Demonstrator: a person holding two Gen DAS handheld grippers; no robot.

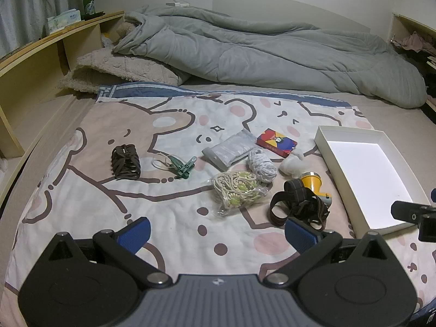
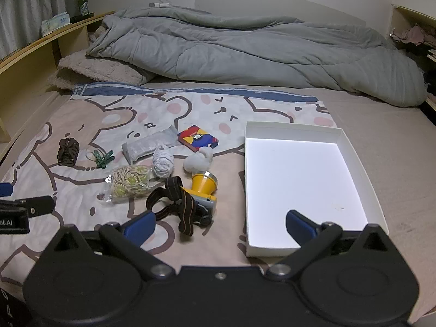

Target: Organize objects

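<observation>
Small objects lie on a bear-print sheet (image 1: 81, 179) on the bed: a brown woven bundle (image 1: 126, 161), green clips (image 1: 183, 166), a grey pouch (image 1: 231, 148), a red and blue card box (image 1: 275, 142), a bag of cord with green beads (image 1: 237, 190), a grey roll (image 1: 261, 164), a white cloth ball (image 1: 293, 164), and a yellow headlamp with dark straps (image 1: 302, 199). An empty white box (image 2: 305, 179) lies to their right. My left gripper (image 1: 218, 234) is open and empty before the objects. My right gripper (image 2: 220, 224) is open and empty, near the headlamp (image 2: 190, 199) and the box's front edge.
A grey duvet (image 1: 259, 51) and a beige blanket (image 1: 120, 68) are heaped at the back. A wooden shelf (image 1: 41, 54) runs along the left with a green bottle (image 1: 88, 0) and a tissue pack (image 1: 64, 19). The right gripper's body (image 1: 417, 215) shows at the right edge.
</observation>
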